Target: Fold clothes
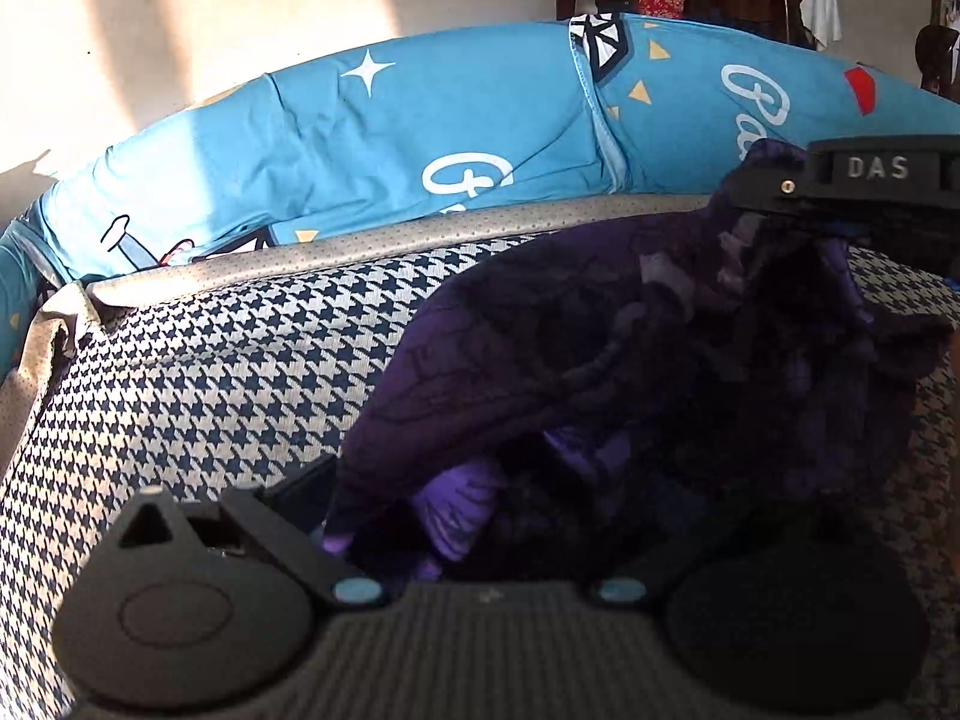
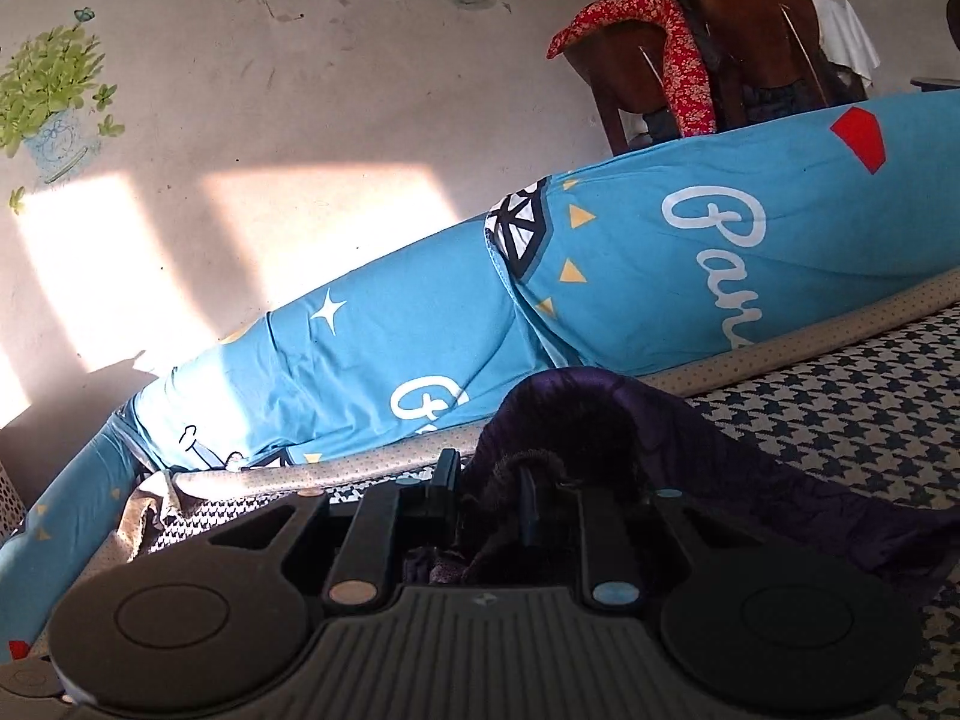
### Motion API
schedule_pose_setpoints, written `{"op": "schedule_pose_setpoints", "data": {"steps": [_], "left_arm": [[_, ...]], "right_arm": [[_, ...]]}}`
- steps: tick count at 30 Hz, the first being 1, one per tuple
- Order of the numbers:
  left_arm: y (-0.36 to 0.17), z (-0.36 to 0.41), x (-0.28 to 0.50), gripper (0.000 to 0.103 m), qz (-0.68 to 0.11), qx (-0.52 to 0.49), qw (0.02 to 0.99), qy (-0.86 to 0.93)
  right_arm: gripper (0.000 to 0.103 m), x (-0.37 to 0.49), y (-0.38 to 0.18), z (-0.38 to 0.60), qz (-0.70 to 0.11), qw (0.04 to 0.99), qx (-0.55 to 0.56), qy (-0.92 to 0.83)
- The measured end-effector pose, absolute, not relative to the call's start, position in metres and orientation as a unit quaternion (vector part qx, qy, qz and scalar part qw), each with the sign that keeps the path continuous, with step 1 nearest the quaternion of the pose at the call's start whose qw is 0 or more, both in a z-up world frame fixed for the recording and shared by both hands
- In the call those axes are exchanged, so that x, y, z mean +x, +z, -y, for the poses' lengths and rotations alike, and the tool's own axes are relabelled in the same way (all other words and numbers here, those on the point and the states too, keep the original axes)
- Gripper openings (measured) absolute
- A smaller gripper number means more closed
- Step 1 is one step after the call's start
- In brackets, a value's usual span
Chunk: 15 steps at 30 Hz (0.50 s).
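Purple garment (image 1: 630, 372): dark, patterned, bunched in a heap on the houndstooth cushion (image 1: 198, 372), directly ahead of the left gripper (image 1: 480, 516) and spilling over its fingers

Left gripper: low over the cushion, body at the bottom of its view; left finger (image 1: 300, 498) showing beside the cloth, right finger buried under folds; spread or pressed together, cannot tell

Right gripper (image 2: 489, 492): fingers drawn close, pinching a fold of the purple garment (image 2: 570, 420); cloth rising in a hump just ahead of the fingertips, then trailing down to the right across the houndstooth cushion (image 2: 840, 396)

Same right gripper in the left wrist view (image 1: 840, 192): black, lettered "DAS", up and to the right of the left gripper, at the top edge of the heap, cloth hanging below it

Grey dotted piping (image 1: 372, 252): along the far edge of the cushion, beyond the garment

Blue bolster (image 1: 420, 138): long, printed with white script, a star, yellow triangles and a red shape; lying behind the piping, well ahead of both grippers

Wall (image 2: 288, 120): pale, with sunlit patches and plant decals, behind the bolster

Wooden chair (image 2: 750, 42): far ahead and to the right, draped with a red floral cloth (image 2: 684, 60)
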<state>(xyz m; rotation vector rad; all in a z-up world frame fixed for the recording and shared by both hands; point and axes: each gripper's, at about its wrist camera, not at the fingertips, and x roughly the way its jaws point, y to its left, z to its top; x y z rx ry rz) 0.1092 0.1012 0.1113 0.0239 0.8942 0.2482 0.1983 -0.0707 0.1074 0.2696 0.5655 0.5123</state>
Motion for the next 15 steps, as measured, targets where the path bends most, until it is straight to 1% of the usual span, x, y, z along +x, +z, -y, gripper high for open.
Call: {"op": "schedule_pose_setpoints", "data": {"steps": [6, 10, 15], "left_arm": [[0.112, -0.106, 0.118, 0.103, -0.427, 0.01, 0.891, 0.153], [0.114, -0.111, 0.123, 0.103, -0.426, -0.002, 0.889, 0.168], [0.118, -0.12, 0.125, 0.103, -0.415, -0.009, 0.888, 0.199]], "right_arm": [[0.022, 0.191, 0.113, 0.085, -0.279, 0.924, 0.109, 0.238], [0.022, 0.183, 0.115, 0.101, -0.296, 0.924, 0.109, 0.218], [0.026, 0.164, 0.112, 0.12, -0.331, 0.916, 0.106, 0.197]]}}
